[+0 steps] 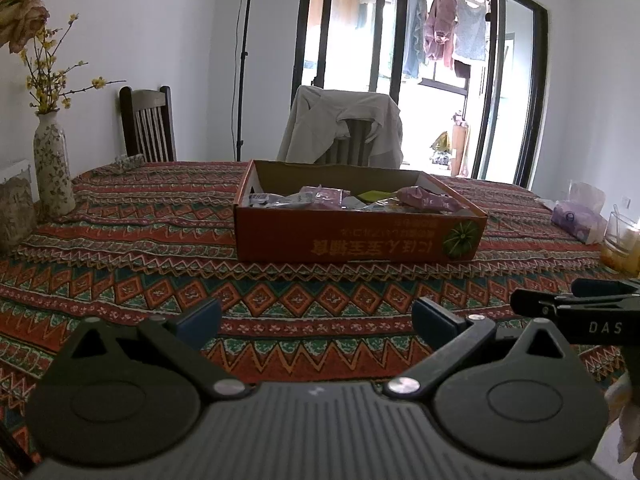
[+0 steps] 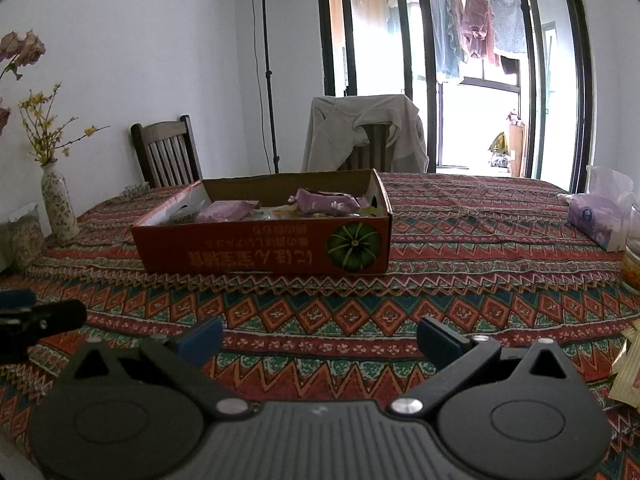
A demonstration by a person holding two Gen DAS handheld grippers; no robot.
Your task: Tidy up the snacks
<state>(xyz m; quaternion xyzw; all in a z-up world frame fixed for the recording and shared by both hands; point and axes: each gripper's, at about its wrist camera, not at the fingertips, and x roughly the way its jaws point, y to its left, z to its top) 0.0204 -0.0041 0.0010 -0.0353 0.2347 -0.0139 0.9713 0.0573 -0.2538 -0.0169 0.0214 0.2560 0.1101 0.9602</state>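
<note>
From the left wrist view, the left gripper hangs low over the surface, a top covered in a red, green and orange zigzag-patterned cloth; its jaws stand wide apart and hold nothing. Straight ahead and well apart from them sits the shallow orange cardboard box with a green pumpkin printed on its near wall; inside lie the crinkled pink and pale plastic snack packets, heaped unevenly, one pink packet riding at the rim on the right. The risk, as I judge it, is a reach that comes in too low; the near wall of the box would catch a jaw and the light box would slide on the cloth, or the cloth itself would ruck up. The black tip of the right gripper shows at the right edge, near a glass cup and a purple tissue pack; a wide swing there could knock the cup.

From the right wrist view, the right gripper likewise has its jaws spread wide and empty above the cloth; the box lies ahead and slightly left, well apart, its packets at the middle and right end. A yellowish packet lies just beside the right jaw at the frame edge; what it is I cannot tell. A floral ceramic vase stands far left, clear of any straight reach.
</note>
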